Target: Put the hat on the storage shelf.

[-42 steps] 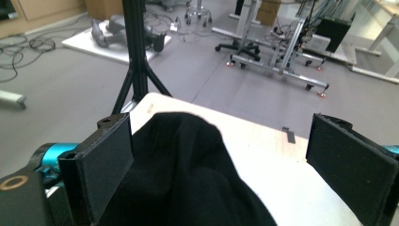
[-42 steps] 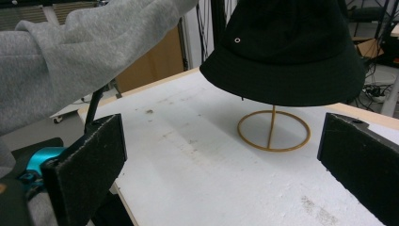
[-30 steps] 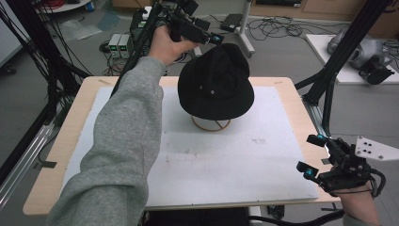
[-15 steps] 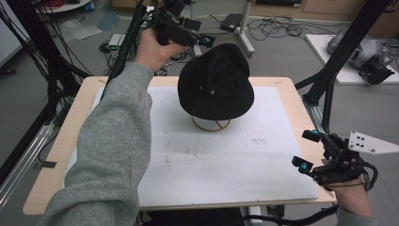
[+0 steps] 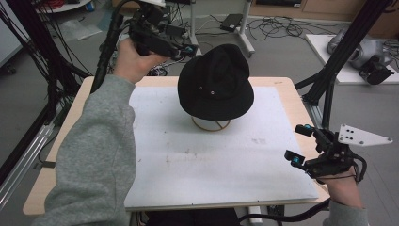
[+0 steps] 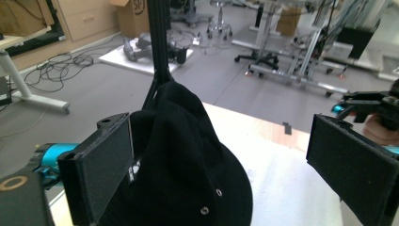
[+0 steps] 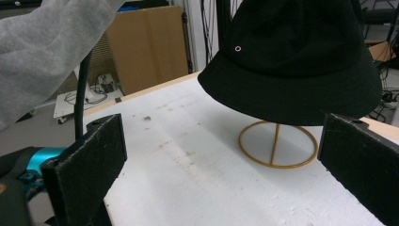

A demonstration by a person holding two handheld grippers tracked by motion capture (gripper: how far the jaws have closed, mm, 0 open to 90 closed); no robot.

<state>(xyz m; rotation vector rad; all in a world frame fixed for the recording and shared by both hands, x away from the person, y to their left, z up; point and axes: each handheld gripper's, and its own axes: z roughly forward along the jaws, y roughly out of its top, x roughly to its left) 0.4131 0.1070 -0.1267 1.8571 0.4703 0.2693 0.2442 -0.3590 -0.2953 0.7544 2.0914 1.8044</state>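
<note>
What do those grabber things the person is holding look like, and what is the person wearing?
Each hand-held gripper is black with bright blue bits and two flat black jaws. The left hand-held gripper trails a thick black cable. The right hand-held gripper carries a grey three-cornered plate on top. The person wears grey sleeves.

Light: even, bright, from overhead; no hard glare.
Shadows: faint and soft on the white worktop (image 5: 226, 160) under the black hat (image 5: 216, 82), ahead of the right tool (image 5: 299, 145).
Hat: near-featureless black, folds barely readable beyond the left tool (image 6: 221, 160).
Focus: close pads (image 7: 89, 169) slightly soft; background sharp enough.
Edges: mild bending of straight lines.
</note>
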